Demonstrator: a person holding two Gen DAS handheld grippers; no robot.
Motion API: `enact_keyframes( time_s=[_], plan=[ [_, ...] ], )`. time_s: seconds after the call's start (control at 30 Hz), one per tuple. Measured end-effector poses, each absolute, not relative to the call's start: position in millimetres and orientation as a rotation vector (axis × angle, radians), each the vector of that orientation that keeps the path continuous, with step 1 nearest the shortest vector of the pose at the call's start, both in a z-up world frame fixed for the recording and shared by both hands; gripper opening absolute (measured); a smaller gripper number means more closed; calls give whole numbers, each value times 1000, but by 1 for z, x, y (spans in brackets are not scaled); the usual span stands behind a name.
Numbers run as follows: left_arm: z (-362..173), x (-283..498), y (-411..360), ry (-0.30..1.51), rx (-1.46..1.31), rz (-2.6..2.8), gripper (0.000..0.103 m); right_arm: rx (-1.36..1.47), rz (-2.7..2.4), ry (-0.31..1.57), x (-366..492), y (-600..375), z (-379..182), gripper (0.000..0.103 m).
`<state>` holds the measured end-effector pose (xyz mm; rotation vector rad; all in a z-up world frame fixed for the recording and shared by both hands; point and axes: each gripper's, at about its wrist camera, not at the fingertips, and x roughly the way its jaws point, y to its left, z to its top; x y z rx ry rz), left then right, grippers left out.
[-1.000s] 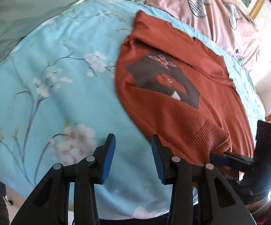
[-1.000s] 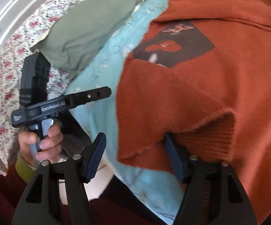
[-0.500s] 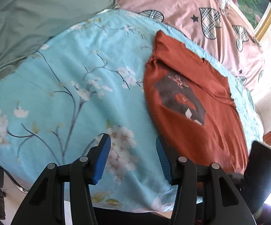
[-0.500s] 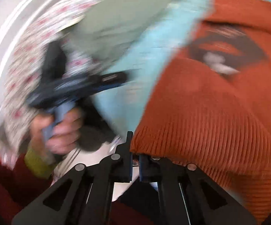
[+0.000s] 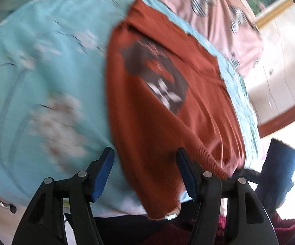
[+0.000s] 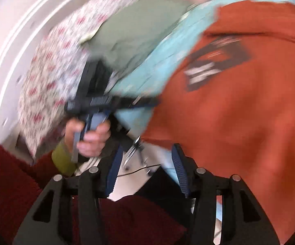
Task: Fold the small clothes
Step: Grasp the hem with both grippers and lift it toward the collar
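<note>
Left gripper point(image 5: 145, 171), seen from its own blurred camera, has just been spreading its jaws and stands released, with the ribbed bottom hem of a rust-orange sweater point(image 5: 168, 106) lying between the blue pads but not pinched, the sweater spread flat on a light blue flowered sheet point(image 5: 35, 81) with its hem hanging over the bed's near edge. Right gripper point(image 6: 147, 169), in its own blurred view, has also just been spreading its jaws and grips nothing, the sweater's hem edge just beside its right pad. Because both views smear with motion, either gripper could clamp on sheet along with hem, or miss the hem and drag the sweater crooked.
</note>
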<state>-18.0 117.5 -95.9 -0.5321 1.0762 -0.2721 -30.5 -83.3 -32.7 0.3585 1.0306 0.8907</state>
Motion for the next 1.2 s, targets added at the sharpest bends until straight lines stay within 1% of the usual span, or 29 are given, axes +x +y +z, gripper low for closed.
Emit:
enact_keyframes(
  time_s=[0.1,0.13,0.17,0.27,0.37,0.47,0.5,0.53,0.57,0.6,0.63,0.7,0.87,1.0,1.07,1.1,1.17,1.2],
  plan=[
    [-105,-18,110,1069,-536,-296,59,404,609,946,-46,-161,-18,52],
    [-107,-18,110,1060,-546,-301,54,416,544,923,-51,-177,-15,52],
    [-109,-18,111,1053,-568,-310,53,443,422,880,-62,-211,-12,52],
    [-118,-19,125,1036,-682,-359,52,522,194,839,-79,-275,-15,52],
    [-123,-19,137,1028,-770,-395,52,552,64,848,-84,-311,-25,52],
    [-124,-18,140,1033,-767,-398,50,596,92,882,-80,-314,-38,48],
    [-123,-16,136,1038,-740,-393,48,598,102,880,-79,-311,-38,48],
    [-121,-15,133,1041,-717,-391,42,598,124,884,-77,-306,-39,46],
    [-120,-13,128,1051,-685,-393,38,589,148,904,-73,-302,-41,42],
    [-121,-12,123,1064,-667,-399,23,567,149,919,-71,-299,-42,30],
    [-122,-10,120,1079,-659,-410,8,552,153,939,-68,-294,-44,8],
    [-120,-9,116,1086,-626,-416,7,574,177,959,-67,-293,-45,8],
    [-83,-28,137,1004,-500,-403,5,586,218,890,-85,-313,-20,7],
    [-96,-27,149,1048,-515,-412,5,565,228,936,-78,-316,-31,7],
    [-104,-28,148,1069,-518,-426,6,571,252,972,-74,-314,-41,11],
    [-107,-27,146,1082,-526,-430,7,585,254,978,-74,-316,-43,11],
    [-113,-25,145,1102,-538,-424,13,625,276,986,-78,-322,-47,16],
    [-115,-25,146,1105,-548,-429,20,636,289,986,-80,-323,-47,21]
  ],
)
